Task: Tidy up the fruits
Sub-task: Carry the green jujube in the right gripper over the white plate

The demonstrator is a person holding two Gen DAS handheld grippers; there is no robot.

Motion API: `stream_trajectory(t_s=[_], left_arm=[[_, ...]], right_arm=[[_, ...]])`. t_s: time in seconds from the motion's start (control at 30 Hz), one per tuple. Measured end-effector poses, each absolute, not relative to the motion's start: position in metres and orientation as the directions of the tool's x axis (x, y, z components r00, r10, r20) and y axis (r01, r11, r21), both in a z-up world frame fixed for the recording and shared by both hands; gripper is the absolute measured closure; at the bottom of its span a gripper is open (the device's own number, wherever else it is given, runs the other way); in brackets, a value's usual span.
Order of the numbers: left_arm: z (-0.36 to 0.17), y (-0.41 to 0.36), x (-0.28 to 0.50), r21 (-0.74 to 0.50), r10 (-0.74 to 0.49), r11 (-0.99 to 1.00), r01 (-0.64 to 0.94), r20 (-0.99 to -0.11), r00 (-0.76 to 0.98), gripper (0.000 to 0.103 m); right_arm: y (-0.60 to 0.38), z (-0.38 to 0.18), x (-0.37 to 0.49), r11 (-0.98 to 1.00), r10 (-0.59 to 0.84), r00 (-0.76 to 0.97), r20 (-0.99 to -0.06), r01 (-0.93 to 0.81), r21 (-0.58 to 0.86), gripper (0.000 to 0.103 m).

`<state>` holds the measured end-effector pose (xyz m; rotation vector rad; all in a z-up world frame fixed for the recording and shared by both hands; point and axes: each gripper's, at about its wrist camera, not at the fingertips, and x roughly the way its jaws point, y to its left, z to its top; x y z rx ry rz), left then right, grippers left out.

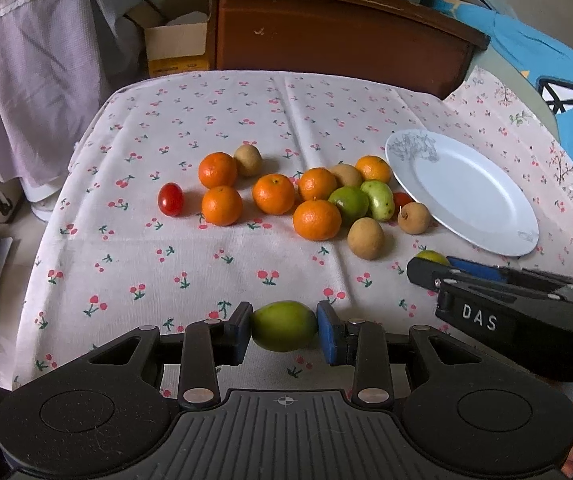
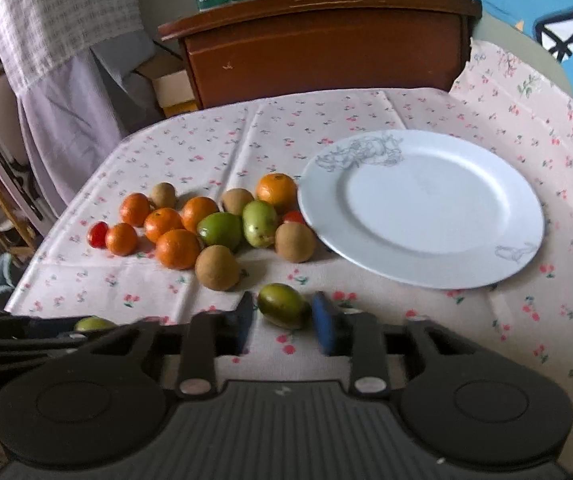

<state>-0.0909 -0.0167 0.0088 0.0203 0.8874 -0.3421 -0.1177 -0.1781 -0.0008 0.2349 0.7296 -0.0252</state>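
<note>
Nearest in, my left jaws [image 1: 284,330] pinch a green fruit [image 1: 284,326] between their blue pads, holding it clear of the cherry-print cloth [image 1: 246,120], likely ready to carry to the plate. My right jaws [image 2: 282,320] sit low over the counter, spread just enough to straddle a darker green fruit [image 2: 284,310]; a sliver of cloth shows on either side of it, so the pads do not seem to be pressing it. In my judgement that second pick is only half made. Further out, the unsorted pile [image 1: 318,200] lies mid-cloth: oranges, brown fruits, two more green ones and a small red tomato [image 1: 170,199] off at its left end. Just beside the pile's right edge waits the white plate [image 2: 526,208], with nothing on it, placed close so each fruit has a short trip. Beyond the counter stands a wooden cabinet [image 1: 326,40].
</note>
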Motion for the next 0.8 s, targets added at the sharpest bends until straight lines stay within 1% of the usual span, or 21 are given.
stream_trajectory(t_s=[0.17, 0.43, 0.63, 0.8], left_arm=[[0.019, -0.016, -0.086, -0.152, -0.311, 0.941, 0.304, -0.743, 0.593, 0.071], [0.049, -0.021, -0.072, -0.223, -0.41, 0.906, 0.36, -0.674, 0.615, 0.071], [0.065, -0.035, -0.066, -0.211, -0.457, 0.879, 0.428, -0.633, 0.625, 0.071], [0.07, -0.051, -0.056, -0.203, -0.476, 0.863, 0.463, -0.632, 0.611, 0.071]], right_arm=[[-0.185, 0.004, -0.12, 0.957, 0.072, 0.739, -0.67, 0.138, 0.255, 0.075], [-0.205, 0.035, -0.121, 0.915, 0.104, 0.77, -0.629, 0.174, 0.364, 0.075], [-0.224, 0.051, -0.12, 0.894, 0.118, 0.771, -0.626, 0.192, 0.405, 0.075], [-0.247, 0.055, -0.116, 0.88, 0.121, 0.758, -0.641, 0.217, 0.422, 0.075]])
